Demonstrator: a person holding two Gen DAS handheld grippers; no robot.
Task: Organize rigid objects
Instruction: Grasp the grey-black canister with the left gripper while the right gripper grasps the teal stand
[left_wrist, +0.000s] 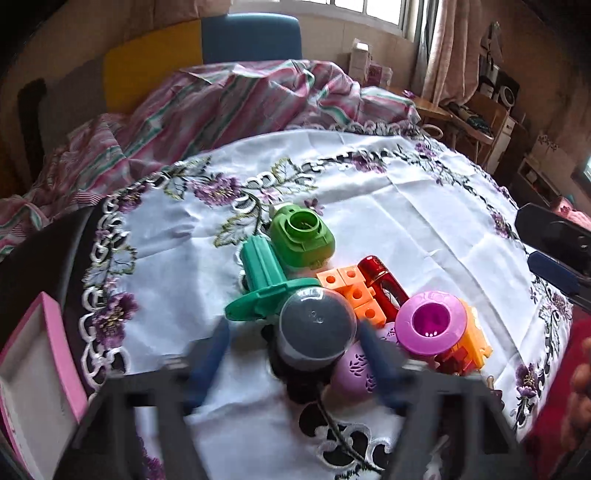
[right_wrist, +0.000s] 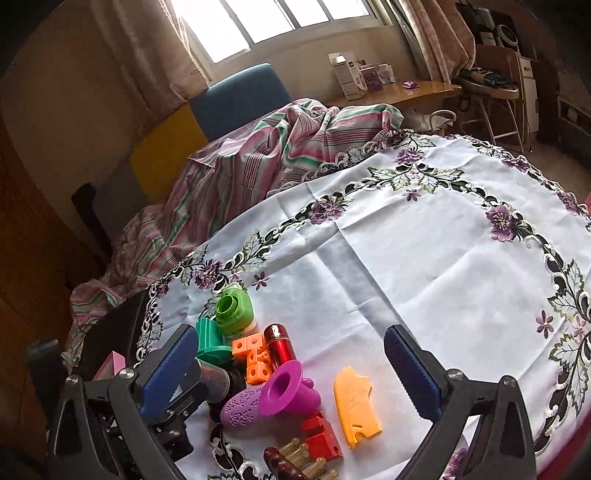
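Note:
A heap of plastic toys lies on the embroidered white tablecloth (left_wrist: 406, 206). It holds a green ring piece (left_wrist: 301, 236), a teal flanged spool (left_wrist: 266, 284), orange cube blocks (left_wrist: 351, 291), a red cylinder (left_wrist: 382, 284), a magenta funnel (left_wrist: 430, 323) and a lilac oval (left_wrist: 351, 373). My left gripper (left_wrist: 291, 332) straddles a grey round-topped jar (left_wrist: 316, 332); its right finger is against the jar and a gap shows on the left side. My right gripper (right_wrist: 290, 369) stands wide open above the magenta funnel (right_wrist: 284, 384) and a flat orange piece (right_wrist: 356, 402), touching nothing.
A pink-edged box (left_wrist: 37, 369) sits off the table's left edge. A striped bedspread (left_wrist: 221, 107) lies behind the table. A red block (right_wrist: 321, 435) and yellowish pegs (right_wrist: 306, 454) lie near the front. Bare cloth (right_wrist: 443, 258) stretches to the right.

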